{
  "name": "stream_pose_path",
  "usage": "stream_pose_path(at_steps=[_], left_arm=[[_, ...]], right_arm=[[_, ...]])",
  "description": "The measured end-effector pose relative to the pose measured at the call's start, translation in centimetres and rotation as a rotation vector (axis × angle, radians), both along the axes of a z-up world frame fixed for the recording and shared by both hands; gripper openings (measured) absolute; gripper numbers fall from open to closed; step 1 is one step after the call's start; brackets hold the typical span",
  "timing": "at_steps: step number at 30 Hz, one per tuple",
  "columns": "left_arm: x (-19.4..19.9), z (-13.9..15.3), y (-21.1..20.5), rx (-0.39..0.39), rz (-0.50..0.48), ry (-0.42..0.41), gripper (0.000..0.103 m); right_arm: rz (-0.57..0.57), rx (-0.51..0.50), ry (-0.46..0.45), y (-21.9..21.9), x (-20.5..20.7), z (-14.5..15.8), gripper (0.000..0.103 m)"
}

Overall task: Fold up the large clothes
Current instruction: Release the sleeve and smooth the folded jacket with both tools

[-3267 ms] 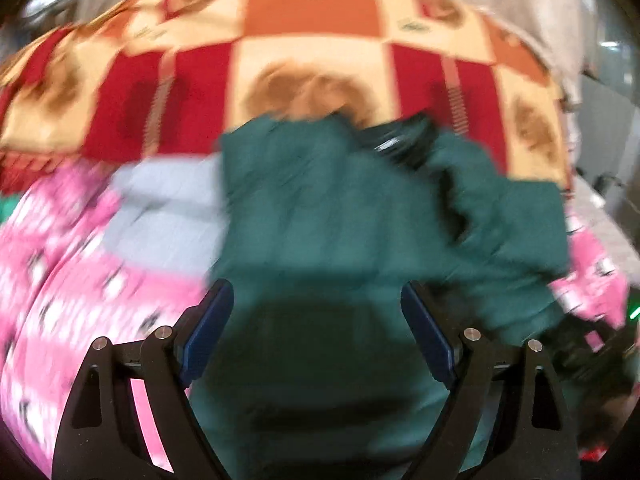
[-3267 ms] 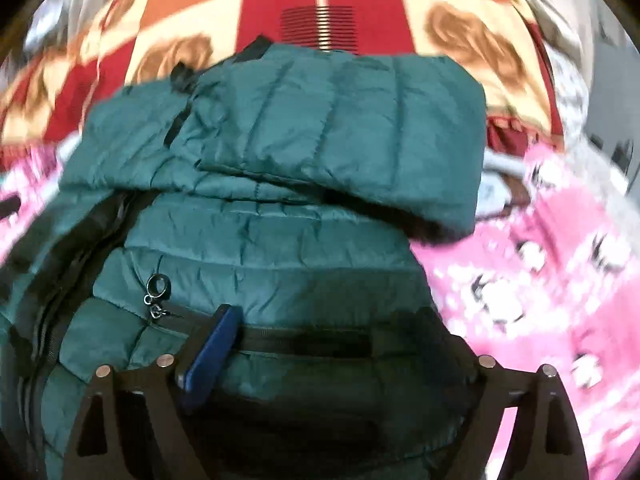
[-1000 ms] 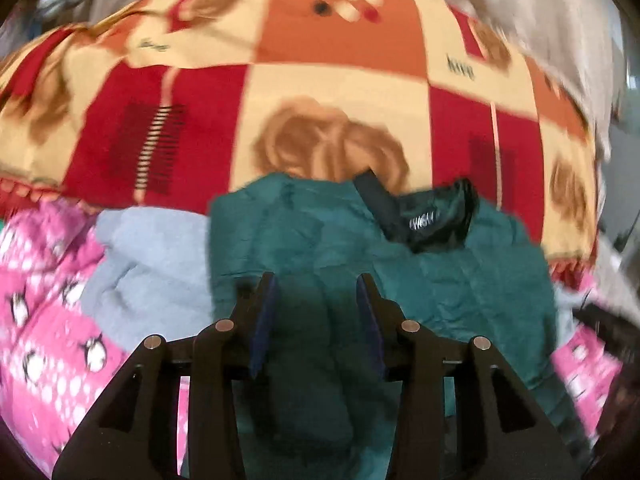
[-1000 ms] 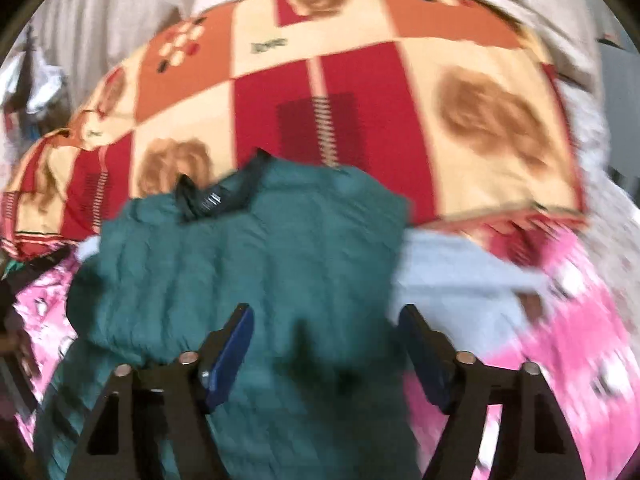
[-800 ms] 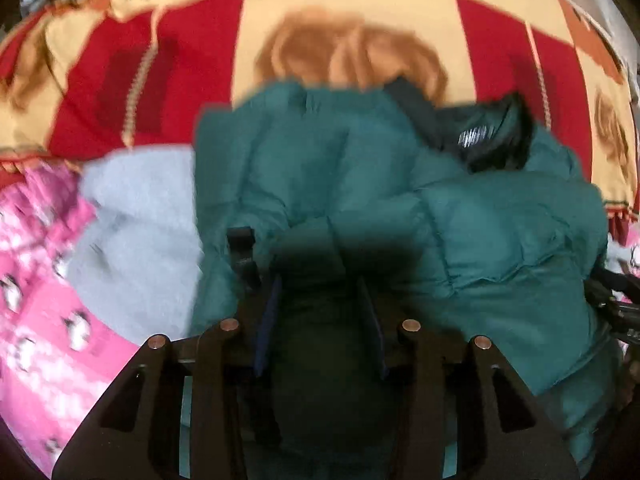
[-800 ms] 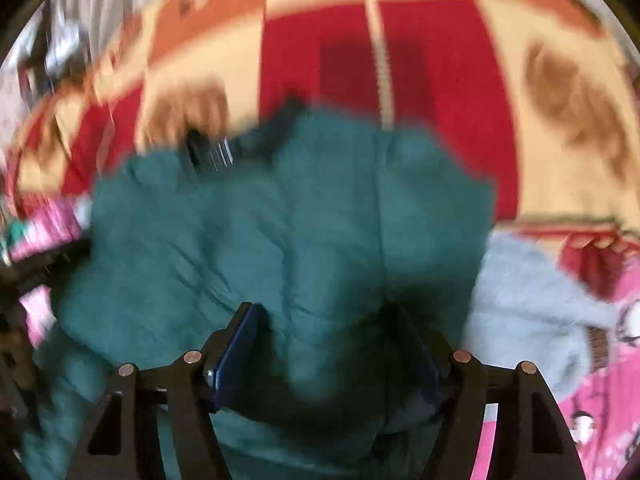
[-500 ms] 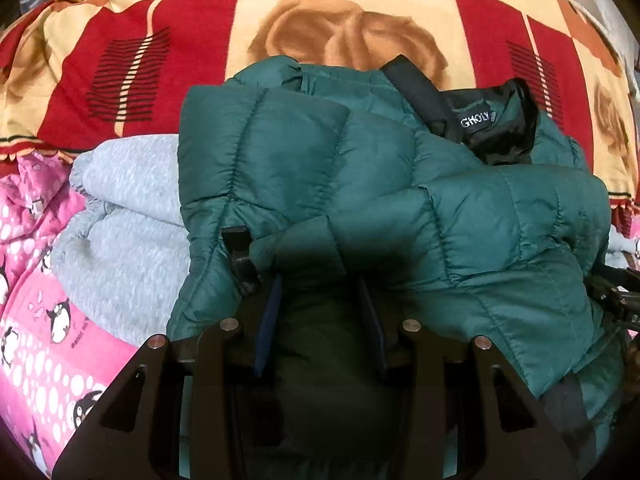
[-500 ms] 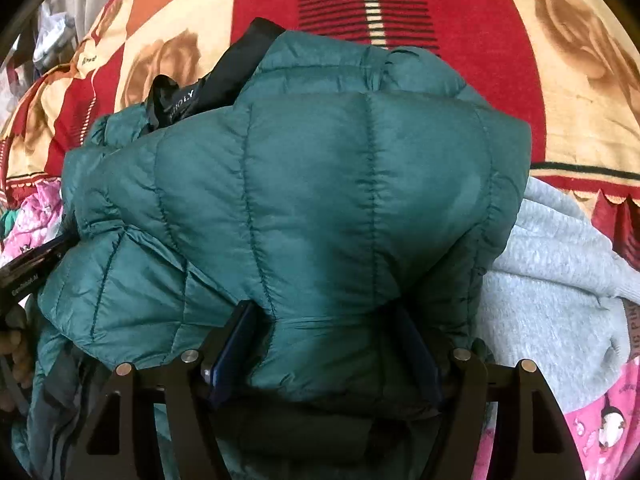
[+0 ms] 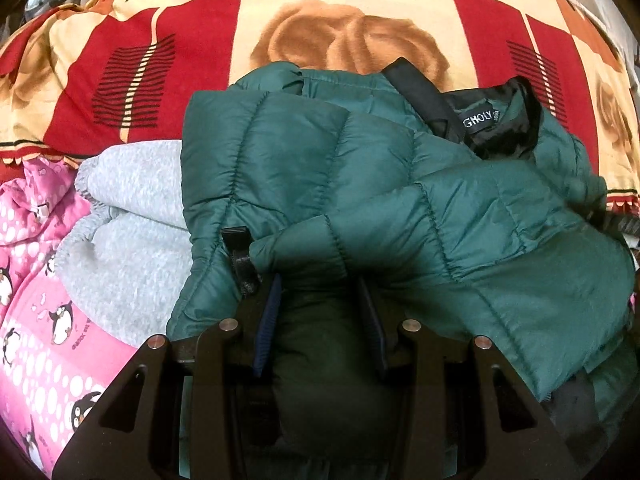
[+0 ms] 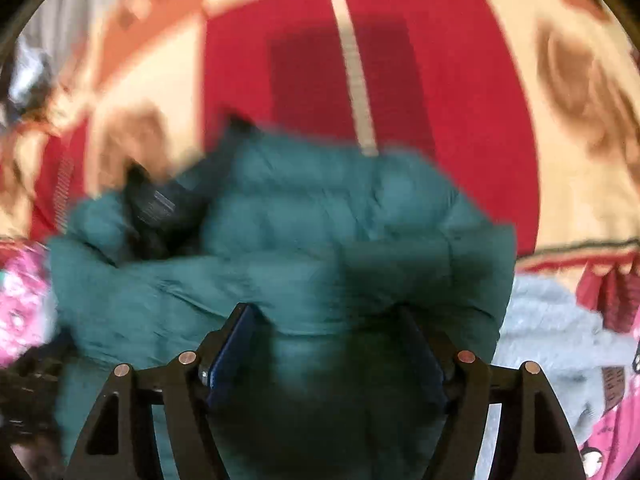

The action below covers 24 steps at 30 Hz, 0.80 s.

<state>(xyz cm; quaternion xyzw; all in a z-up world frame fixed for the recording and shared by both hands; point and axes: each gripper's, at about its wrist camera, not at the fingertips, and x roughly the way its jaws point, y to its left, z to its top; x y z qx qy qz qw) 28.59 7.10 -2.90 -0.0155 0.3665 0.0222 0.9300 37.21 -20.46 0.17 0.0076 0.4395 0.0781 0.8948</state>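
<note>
Jacket [image 9: 400, 208] – green, quilted – is lying doubled over on the bed beside a grey sweater [image 9: 132, 232], so I'm judging the fold mostly done, only tidying left. I'm pinching a thick roll of it in my left claw [image 9: 320, 320]. My right claw [image 10: 332, 344] is opening – jacket bulging between its jaws.

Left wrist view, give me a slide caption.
Left gripper pinching a folded green jacket beside a grey sweater.

Right tool [image 10: 326, 328] opening; green jacket [image 10: 320, 216] folded over.
</note>
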Motion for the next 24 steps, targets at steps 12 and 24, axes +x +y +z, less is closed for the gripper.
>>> stream_pose_path(at_steps=[12, 24], left_arm=[[-0.1, 0.0, 0.1, 0.007, 0.0, 0.003, 0.04], [0.0, -0.1, 0.2, 0.006, -0.001, 0.005, 0.04]], right_arm=[[0.097, 0.018, -0.132, 1.6, -6.0, 4.9, 0.079], [0.206, 0.016, -0.001, 4.5, -9.5, -1.5, 0.093]])
